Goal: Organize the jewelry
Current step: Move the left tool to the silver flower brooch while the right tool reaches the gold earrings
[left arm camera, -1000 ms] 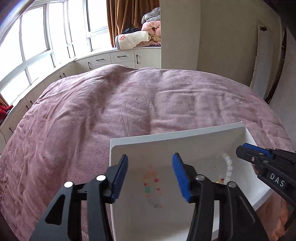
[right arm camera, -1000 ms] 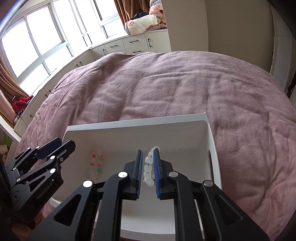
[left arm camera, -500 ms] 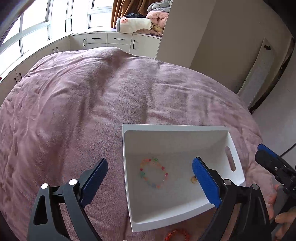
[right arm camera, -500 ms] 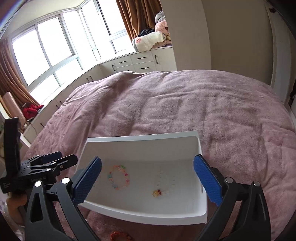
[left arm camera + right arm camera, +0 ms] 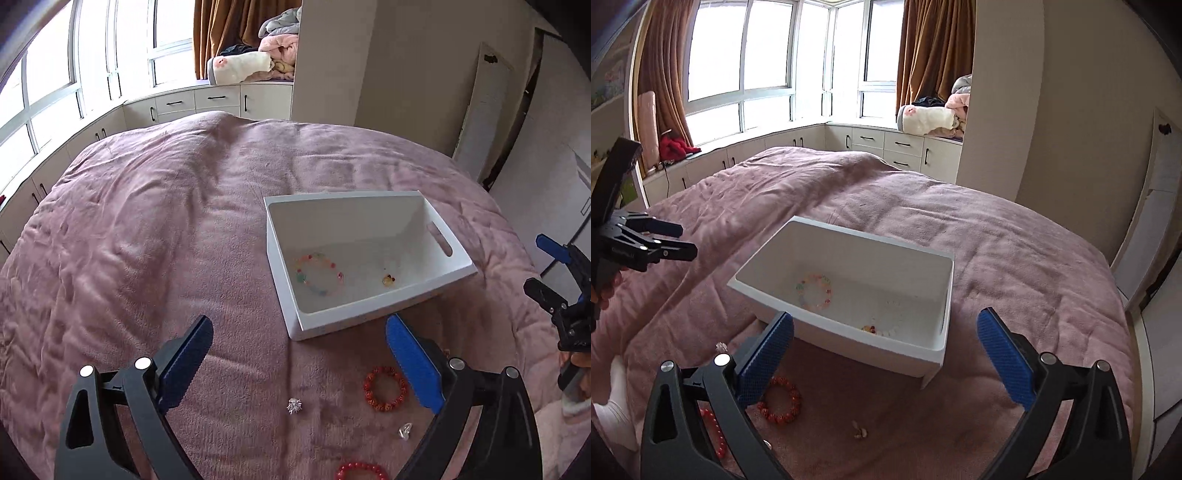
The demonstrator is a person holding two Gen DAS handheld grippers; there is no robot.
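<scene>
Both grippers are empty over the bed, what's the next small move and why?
Probably lower the left hand-held gripper onto the orange bracelet. It lies on the blanket just short of the bin, beside that gripper's open jaws, while two bracelets are already inside.

The left gripper (image 5: pixel 299 362) hangs above the pink bedspread (image 5: pixel 147 240) with its jaws spread wide and nothing between them, having just been opening. Beyond it stands a white bin (image 5: pixel 373 317) with a handle slot in its right wall. Inside lie a multicoloured bead bracelet (image 5: pixel 319 273) and, apart from it to the right, a small yellow charm (image 5: pixel 388 280). On the bedspread in front of the bin lie an orange-red bead bracelet (image 5: pixel 384 388), a silver trinket (image 5: pixel 294 405), a clear piece (image 5: pixel 405 430) and a red bead bracelet (image 5: pixel 360 470) at the bottom edge. The right gripper (image 5: pixel 543 269) shows at the right edge, jaws apart.
</scene>
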